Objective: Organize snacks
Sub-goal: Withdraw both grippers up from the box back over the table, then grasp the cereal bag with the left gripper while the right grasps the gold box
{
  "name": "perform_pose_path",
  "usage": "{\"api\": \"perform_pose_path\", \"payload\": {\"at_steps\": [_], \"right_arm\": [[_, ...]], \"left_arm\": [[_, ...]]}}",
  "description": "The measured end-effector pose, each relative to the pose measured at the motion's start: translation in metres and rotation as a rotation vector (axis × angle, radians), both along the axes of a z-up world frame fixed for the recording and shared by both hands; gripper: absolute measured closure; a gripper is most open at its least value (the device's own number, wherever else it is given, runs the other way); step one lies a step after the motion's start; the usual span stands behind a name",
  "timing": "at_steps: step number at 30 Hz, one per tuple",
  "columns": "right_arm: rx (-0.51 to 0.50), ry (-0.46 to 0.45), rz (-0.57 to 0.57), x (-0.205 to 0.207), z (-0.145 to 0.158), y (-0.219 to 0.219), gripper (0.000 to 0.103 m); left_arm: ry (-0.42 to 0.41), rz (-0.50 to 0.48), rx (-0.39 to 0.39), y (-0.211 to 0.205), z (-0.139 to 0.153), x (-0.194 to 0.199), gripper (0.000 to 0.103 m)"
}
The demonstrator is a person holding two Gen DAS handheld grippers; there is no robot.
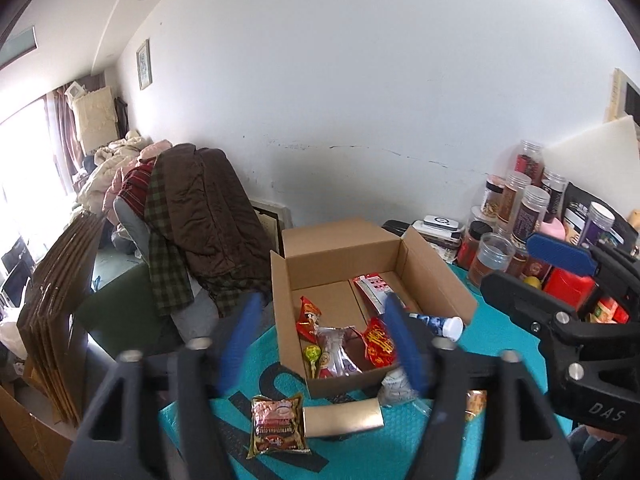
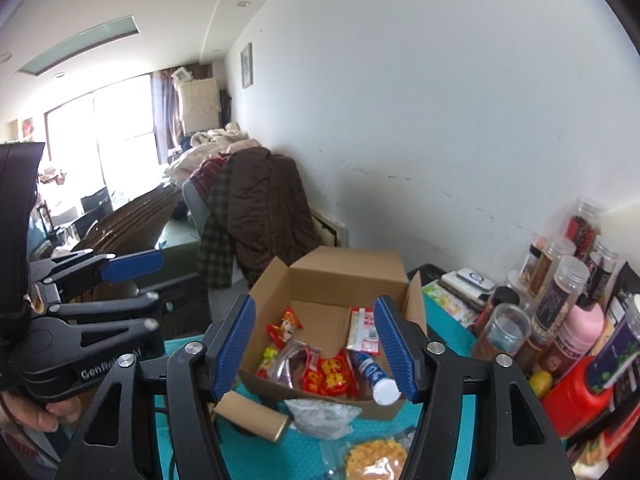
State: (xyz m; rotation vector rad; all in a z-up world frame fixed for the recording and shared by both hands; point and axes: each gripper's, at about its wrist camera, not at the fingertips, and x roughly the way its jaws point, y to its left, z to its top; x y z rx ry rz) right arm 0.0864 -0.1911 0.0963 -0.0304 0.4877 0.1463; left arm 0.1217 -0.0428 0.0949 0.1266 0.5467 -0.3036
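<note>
Both grippers hover above the box (image 2: 332,312), nothing between their blue pads: left gripper (image 1: 320,344) spread, right gripper (image 2: 316,344) spread too. Left of the box lies a brown packet (image 1: 278,424); inside, red snacks (image 2: 330,376); at its right lip a white-capped bottle (image 2: 374,376) overhangs — a nudge could tip it out.

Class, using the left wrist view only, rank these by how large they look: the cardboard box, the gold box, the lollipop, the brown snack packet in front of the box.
1. cardboard box
2-3. brown snack packet and gold box: they look about alike, unranked
4. lollipop
</note>
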Motion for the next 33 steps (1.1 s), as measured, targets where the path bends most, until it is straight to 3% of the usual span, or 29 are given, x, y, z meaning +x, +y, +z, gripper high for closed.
{"api": "perform_pose_path", "payload": {"at_steps": [5,10,18,33], "right_arm": [[-0.008,-0.013,-0.006,-0.019,-0.003,0.003,0.032],[0.003,-0.013,-0.021,-0.034,-0.011,-0.001,0.023],[0.005,0.033,-0.038,-0.048,-0.034,-0.004,0.023],[0.015,0.182,-0.051,-0.057,-0.104,-0.004,0.023]], "left_arm": [[-0.008,-0.029,-0.006,0.001,-0.005,-0.018,0.026],[-0.001,-0.052,-0.005,0.005,-0.013,-0.033,0.026],[0.032,-0.091,0.003,0.004,-0.032,-0.051,0.026],[0.192,-0.120,0.028,0.006,-0.096,-0.057,0.026]]}}
